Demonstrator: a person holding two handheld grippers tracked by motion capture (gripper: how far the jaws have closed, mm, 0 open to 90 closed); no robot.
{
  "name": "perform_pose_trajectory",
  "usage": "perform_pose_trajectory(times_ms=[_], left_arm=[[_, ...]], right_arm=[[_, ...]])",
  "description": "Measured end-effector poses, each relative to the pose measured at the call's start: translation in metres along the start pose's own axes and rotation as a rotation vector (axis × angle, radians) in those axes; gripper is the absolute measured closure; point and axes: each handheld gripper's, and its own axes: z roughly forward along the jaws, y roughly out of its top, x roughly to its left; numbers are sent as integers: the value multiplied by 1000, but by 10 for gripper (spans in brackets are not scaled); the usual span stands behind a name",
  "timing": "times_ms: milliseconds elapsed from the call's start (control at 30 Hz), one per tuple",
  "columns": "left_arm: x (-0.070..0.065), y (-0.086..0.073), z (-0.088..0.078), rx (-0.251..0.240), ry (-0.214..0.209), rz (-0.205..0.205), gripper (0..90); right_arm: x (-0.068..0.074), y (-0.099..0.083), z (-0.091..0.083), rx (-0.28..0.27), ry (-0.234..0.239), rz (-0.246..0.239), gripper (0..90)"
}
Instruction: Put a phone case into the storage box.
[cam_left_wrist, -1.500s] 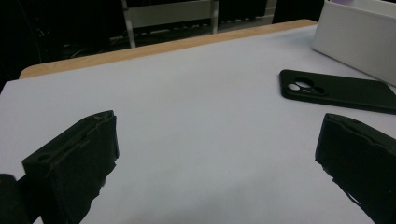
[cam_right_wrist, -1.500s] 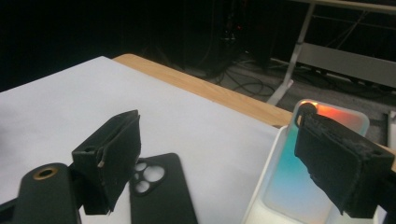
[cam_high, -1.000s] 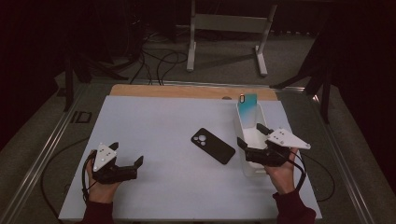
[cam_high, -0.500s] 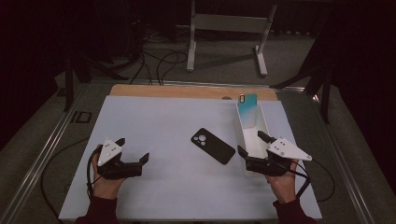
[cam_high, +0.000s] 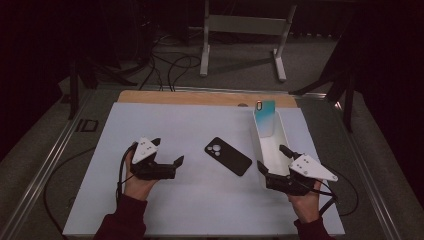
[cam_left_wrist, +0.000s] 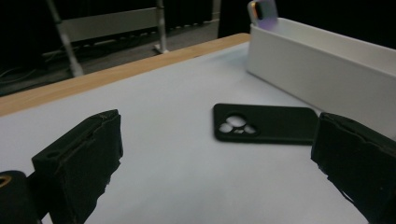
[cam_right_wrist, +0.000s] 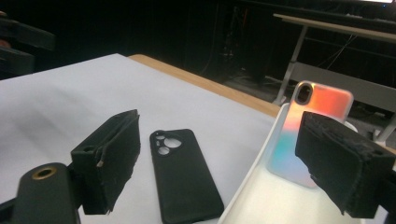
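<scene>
High view shows the black phone case lying flat near the middle of the white mat, camera cut-out up, and everything else is best placed from it. Left of the case, the left gripper hovers low over the mat with its jaws spread wide and nothing between them; they point towards the case, which suggests the person is lining up to take it by its near edges. In the left gripper view the case sits squarely in the gap between the two black jaws, well apart from both. Right of the case stands the long white tray, just beside it but not touching. Its far end holds an iridescent phone case leaning upright against the end wall, probably set there so it stays sorted and out of the way; the rest of the tray looks bare. Farther right, at the tray's near end, the right gripper is also released, jaws apart, one on either side of the tray's near end, gripping nothing. It seems to wait there to steady the tray or to receive the black case.
</scene>
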Motion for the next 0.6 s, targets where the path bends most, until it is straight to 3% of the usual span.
perform_pose_trajectory(times_ms=[333,600], left_arm=[[-17,15,41,18,-65,22,51],[-37,22,84,81,-117,54,73]], right_arm=[[-1,-7,-8,14,-20,-1,139],[0,-7,-8,8,-17,2,139]])
